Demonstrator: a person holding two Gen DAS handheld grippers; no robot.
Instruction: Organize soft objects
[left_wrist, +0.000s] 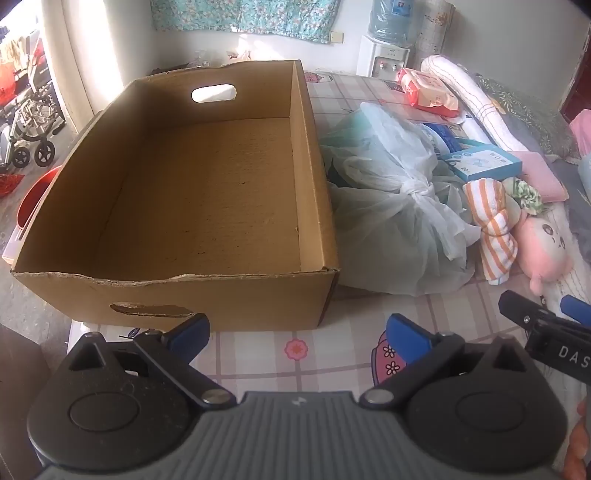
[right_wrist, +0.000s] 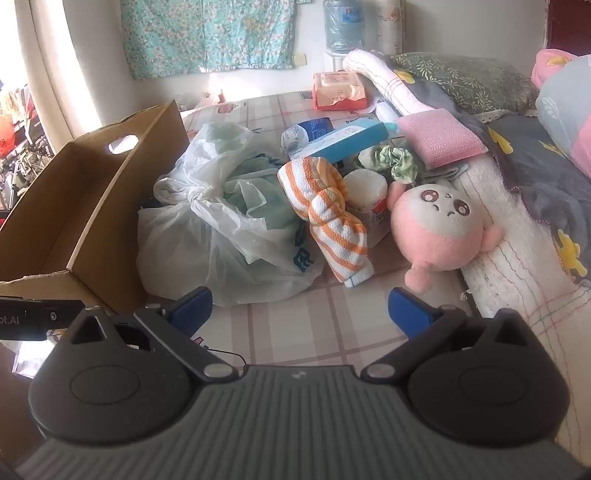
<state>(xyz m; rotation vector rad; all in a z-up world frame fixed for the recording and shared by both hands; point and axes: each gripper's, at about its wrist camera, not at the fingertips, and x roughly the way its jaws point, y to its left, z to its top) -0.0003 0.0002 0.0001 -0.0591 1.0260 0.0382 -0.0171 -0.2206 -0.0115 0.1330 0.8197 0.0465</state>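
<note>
Both tools are spread wide and grip nothing: the left tool (left_wrist: 297, 334) near the cardboard box (left_wrist: 177, 291), the right tool (right_wrist: 301, 308) above the bed (right_wrist: 295, 332). At the right tool's 12 o'clock lies a knotted striped towel (right_wrist: 328, 218), a tied plastic bag (right_wrist: 221, 221) at 11, a pink plush toy (right_wrist: 439, 225) at 1.

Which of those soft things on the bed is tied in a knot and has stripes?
The orange-and-white striped towel, knotted at its middle, between the tied plastic bag and the pink plush toy. The bag is knotted but plain.

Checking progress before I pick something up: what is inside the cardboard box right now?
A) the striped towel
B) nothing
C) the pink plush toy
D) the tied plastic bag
B: the cardboard box shows only its bare floor, while the plush toy, striped towel and plastic bag lie on the bed beside it.
</note>
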